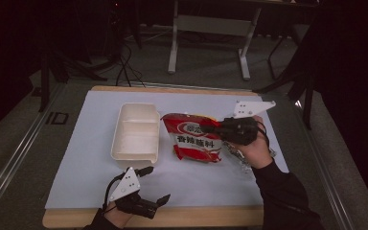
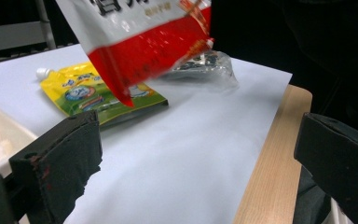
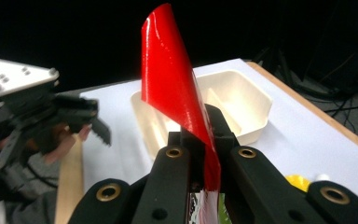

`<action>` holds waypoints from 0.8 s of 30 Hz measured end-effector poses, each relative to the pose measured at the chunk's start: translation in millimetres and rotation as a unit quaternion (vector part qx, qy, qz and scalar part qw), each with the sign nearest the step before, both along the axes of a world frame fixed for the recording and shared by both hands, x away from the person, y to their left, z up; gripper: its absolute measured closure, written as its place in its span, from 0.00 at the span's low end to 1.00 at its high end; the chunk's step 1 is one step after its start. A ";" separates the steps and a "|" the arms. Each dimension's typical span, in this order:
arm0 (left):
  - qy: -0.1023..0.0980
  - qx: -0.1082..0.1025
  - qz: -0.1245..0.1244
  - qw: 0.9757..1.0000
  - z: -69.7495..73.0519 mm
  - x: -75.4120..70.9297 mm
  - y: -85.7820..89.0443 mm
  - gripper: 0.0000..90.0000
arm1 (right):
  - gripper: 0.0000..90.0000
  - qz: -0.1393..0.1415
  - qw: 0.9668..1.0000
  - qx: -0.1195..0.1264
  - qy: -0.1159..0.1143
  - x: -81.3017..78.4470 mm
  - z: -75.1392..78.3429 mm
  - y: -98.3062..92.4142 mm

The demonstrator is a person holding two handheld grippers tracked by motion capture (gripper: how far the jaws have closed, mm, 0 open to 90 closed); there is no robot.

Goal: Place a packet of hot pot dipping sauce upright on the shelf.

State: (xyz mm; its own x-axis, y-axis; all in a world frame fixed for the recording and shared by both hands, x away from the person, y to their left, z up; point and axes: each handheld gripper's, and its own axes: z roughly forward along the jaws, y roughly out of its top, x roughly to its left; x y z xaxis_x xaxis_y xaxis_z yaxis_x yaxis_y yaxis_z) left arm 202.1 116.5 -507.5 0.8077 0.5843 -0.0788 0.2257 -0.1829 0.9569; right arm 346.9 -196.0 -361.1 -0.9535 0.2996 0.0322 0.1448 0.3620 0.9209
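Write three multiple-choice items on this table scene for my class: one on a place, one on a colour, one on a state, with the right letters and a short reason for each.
1. Where does the white tray lie relative to the red sauce packet in the high view?
A. to its left
B. to its right
C. on top of it

2. What colour is the spouted pouch that lies flat on the mat?
A. blue
B. yellow and green
C. black

3. How do the jaws of the left hand-held gripper stand?
A. shut on the packet
B. shut on the tray
C. open, with nothing between them

Answers:
1 A: the tray lies left of the packet.
2 B: the left gripper view shows its yellow and green print.
3 C: its jaws stand apart over bare mat, while the right hand-held gripper pinches the packet.
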 end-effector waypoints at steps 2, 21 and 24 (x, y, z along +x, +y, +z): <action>-0.002 0.002 0.000 1.000 -2.3 -1.0 0.5 0.02 | 0.99 -0.005 1.000 0.005 0.001 5.2 0.3 3.5; -0.014 0.011 -0.010 1.000 -14.9 -4.5 -0.1 0.02 | 0.99 -0.064 0.997 0.044 0.004 61.2 -4.1 42.3; -0.014 0.010 -0.009 1.000 -15.1 -4.6 0.1 0.02 | 0.99 -0.067 0.997 0.042 0.003 66.7 -4.4 49.1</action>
State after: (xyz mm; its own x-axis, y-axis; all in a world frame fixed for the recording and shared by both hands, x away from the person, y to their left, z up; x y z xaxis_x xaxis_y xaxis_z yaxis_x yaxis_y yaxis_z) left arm 197.5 116.6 -522.6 0.8198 0.5709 -0.0447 0.1959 -0.2062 0.9587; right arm 413.6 -146.9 -365.5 -0.9048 0.4205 0.0673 0.1917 0.2609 0.9461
